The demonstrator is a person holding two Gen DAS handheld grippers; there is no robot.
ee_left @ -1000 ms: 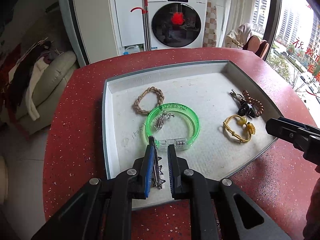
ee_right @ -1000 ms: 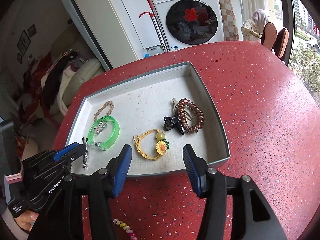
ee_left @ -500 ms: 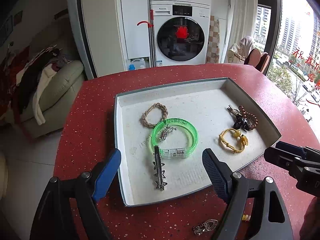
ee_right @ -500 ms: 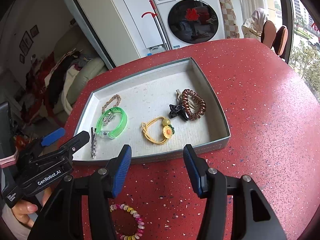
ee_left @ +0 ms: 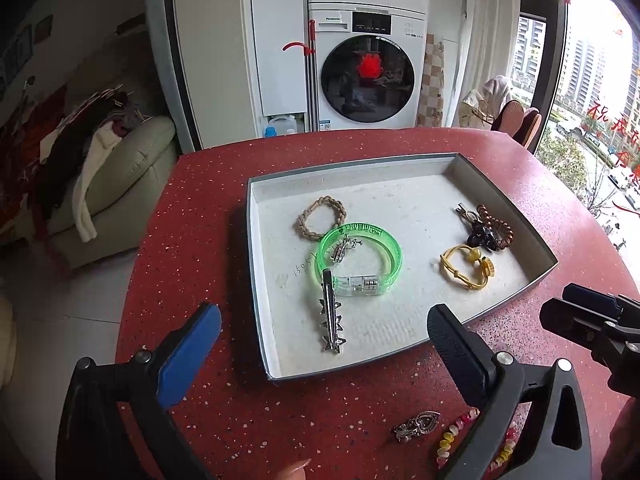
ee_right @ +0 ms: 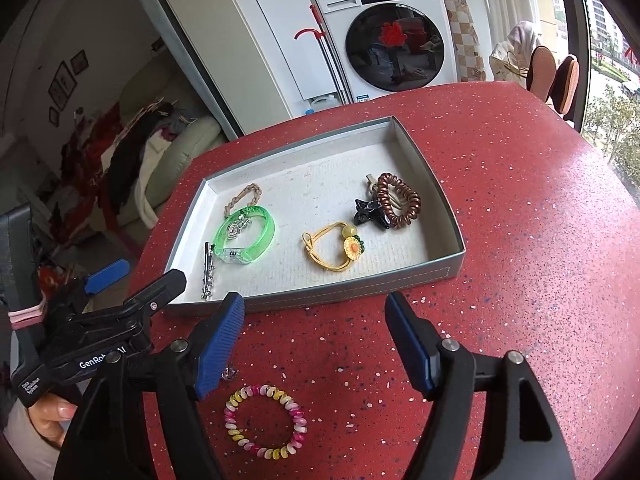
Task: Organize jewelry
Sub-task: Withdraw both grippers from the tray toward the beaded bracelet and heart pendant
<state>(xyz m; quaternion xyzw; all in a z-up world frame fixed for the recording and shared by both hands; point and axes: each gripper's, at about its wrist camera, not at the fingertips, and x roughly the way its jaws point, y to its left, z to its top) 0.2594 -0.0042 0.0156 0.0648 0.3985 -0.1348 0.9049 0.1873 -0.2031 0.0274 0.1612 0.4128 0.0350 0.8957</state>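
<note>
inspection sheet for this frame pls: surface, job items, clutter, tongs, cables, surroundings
Surface: red speckled table; grey tray lies on it.
Job's things: in the tray, silver spiked clip, green bangle with a small silver piece inside its ring, braided tan band, yellow flower tie, black claw clip, brown coil tie. Outside it on the table: pink-yellow coil bracelet, silver pendant.
Clutter: nothing seen.
Grippers: left tongs open and empty, jaws have just been opening. Right tongs open and empty, jaws have just been opening.
Cables: nothing seen.
Surroundings: washing machine, sofa with clothes, window.
</note>
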